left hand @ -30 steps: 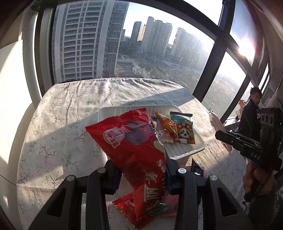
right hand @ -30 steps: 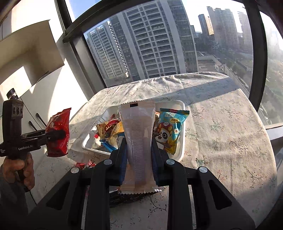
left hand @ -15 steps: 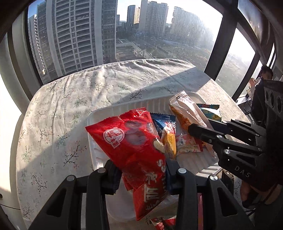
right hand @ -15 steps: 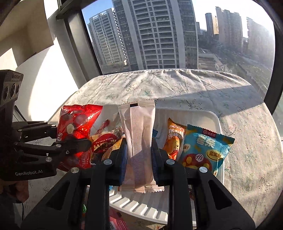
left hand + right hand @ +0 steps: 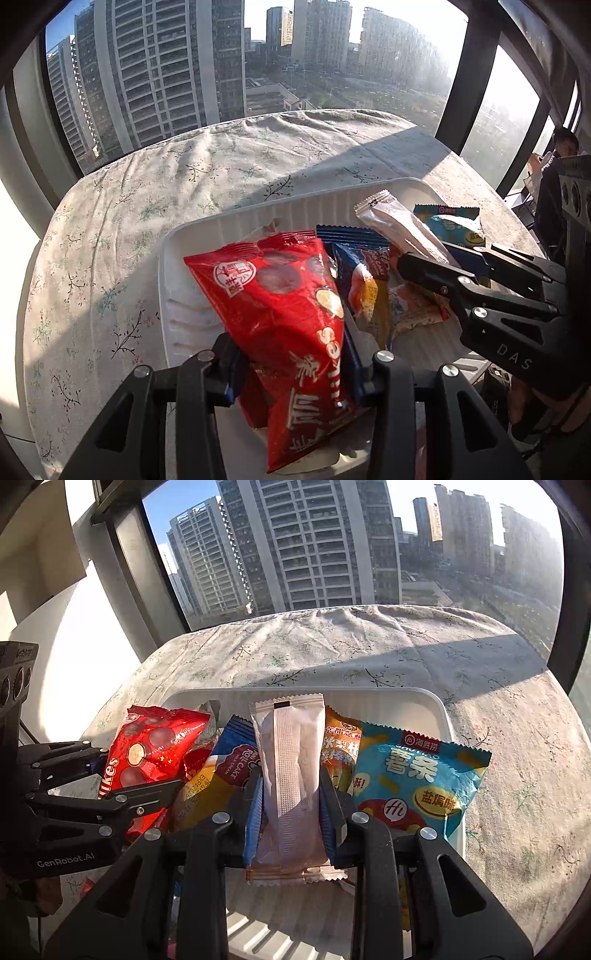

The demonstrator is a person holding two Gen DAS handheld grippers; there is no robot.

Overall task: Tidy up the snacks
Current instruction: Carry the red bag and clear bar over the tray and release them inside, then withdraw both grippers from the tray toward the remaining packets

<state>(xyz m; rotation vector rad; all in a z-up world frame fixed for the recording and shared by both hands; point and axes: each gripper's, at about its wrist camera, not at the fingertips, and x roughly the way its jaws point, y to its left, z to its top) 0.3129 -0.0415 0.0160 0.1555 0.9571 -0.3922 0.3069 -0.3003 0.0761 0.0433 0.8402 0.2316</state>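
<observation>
Both tongs are over the white tray (image 5: 439, 716) on the floral tabletop (image 5: 517, 701), each with a packet between the jaws, and both sets of jaws are opening. Left tongs (image 5: 291, 363) carry the red snack bag (image 5: 280, 295), gripped low with most of it fanning out toward 12 o'clock over the tray's 9 o'clock side; pads look in contact, barely. Right tongs (image 5: 291, 805) carry the pale sealed stick packet (image 5: 290, 760), upright at tray centre, blue roll-cake pack (image 5: 236, 757) at its 9 o'clock, blue chip bag (image 5: 413, 782) at its 3 o'clock. All of it looks light, with slick crinkly film, air-puffed, contents probably crushable. The red bag is floppy and will flop flat on release. The stick packet is stiffer and narrow. For re-grips, take the crimped end seams or the flat midsection, not the puffed belly, with light squeeze only.
</observation>
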